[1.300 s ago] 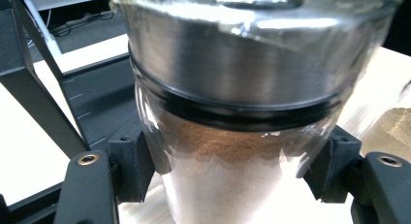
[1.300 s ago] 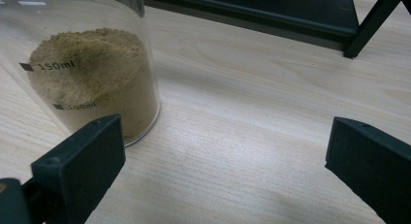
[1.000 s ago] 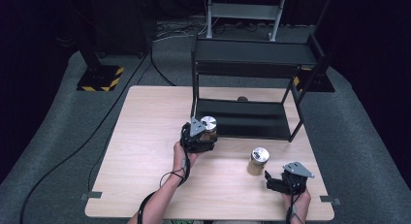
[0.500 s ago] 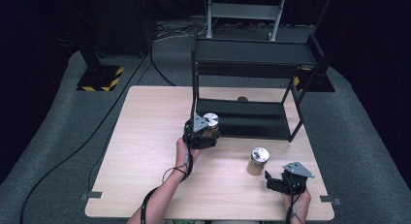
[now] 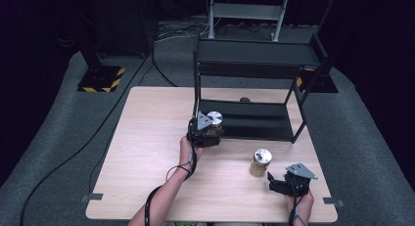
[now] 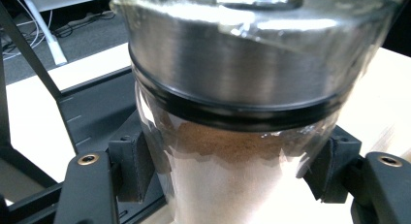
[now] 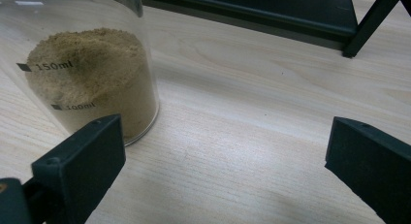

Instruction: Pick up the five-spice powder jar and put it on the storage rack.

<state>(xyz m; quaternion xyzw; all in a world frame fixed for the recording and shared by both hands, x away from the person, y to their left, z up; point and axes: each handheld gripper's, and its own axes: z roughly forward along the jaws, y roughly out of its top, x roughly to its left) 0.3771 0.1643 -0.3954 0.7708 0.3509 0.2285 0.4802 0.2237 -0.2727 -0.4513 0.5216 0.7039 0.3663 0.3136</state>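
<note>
Wooden table (image 5: 147, 152), black two-tier rack (image 5: 254, 79) standing on its far half, dark floor all round.

Left gripper (image 5: 208, 133): clamped on a glass jar (image 5: 214, 124) with a silver lid. In the left gripper view the jar (image 6: 242, 112) sits square between the two black jaws, a pad pressed to the glass on either side, below the lid's black seal ring. Brown powder inside, the fill line showing just under that ring. From above, gripper and jar are at the front left corner of the rack's lower shelf (image 5: 254, 119), right at its edge; whether the jar's base rests on the shelf, on the table, or hangs clear I cannot make out from the high view.

Right gripper (image 5: 280, 184): jaws spread wide, nothing between them but bare tabletop (seen plainly in the right gripper view). It sits low near the front right of the table, the person's hand (image 5: 299, 202) behind it.

Second jar (image 5: 260, 162): upright on the table, silver lid, just beyond the right gripper and to its left, apart from it. In the right gripper view the second jar (image 7: 92, 73) holds a paler tan powder, graded marks printed on the glass, the powder level near the upper mark. Well apart from the held jar.
</note>
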